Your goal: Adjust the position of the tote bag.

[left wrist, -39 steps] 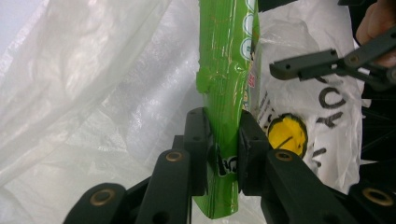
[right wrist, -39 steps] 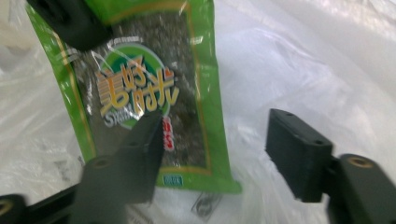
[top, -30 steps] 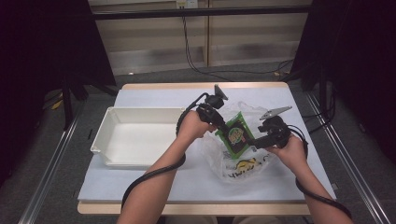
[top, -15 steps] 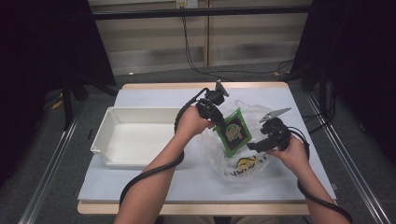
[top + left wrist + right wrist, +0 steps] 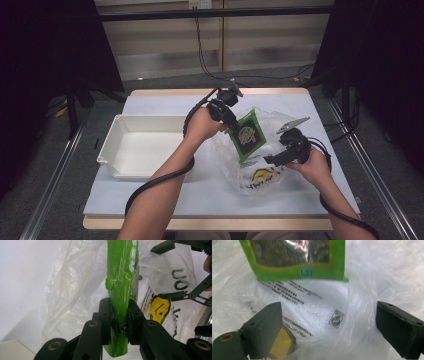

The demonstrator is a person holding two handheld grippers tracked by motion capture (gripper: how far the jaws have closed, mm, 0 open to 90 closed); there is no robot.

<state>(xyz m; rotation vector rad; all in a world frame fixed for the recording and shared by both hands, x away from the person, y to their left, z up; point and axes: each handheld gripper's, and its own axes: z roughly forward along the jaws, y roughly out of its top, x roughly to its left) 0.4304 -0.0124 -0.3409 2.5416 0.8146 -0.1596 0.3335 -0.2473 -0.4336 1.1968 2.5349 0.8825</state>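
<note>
The left gripper [image 5: 231, 123] is clamped on a green snack packet [image 5: 247, 135] — in the left gripper view its 2 black jaws press flat on either face of the packet's [image 5: 121, 285] near end, and the packet runs straight away from them, seen edge-on. In the high view the packet hangs just above the clear plastic bag [image 5: 250, 165], its long axis tilted: the gripped top end lies toward the white tray [image 5: 118, 155], the free bottom end points down and away from the tray, toward the bag's yellow print. The packet's printed face looks up at the high camera. The bag lies crumpled on the table [image 5: 170, 200], just beside the tray on its right. The right gripper [image 5: 274, 159] sits at the bag's far side from the tray, low over the plastic. Its jaws have just been opening and stand wide apart in the right gripper view, with bag film [image 5: 324, 315] showing between them but neither pad pressing on it; the packet's [image 5: 294, 260] bottom edge hangs beyond them, above the bag's black lettering.
</note>
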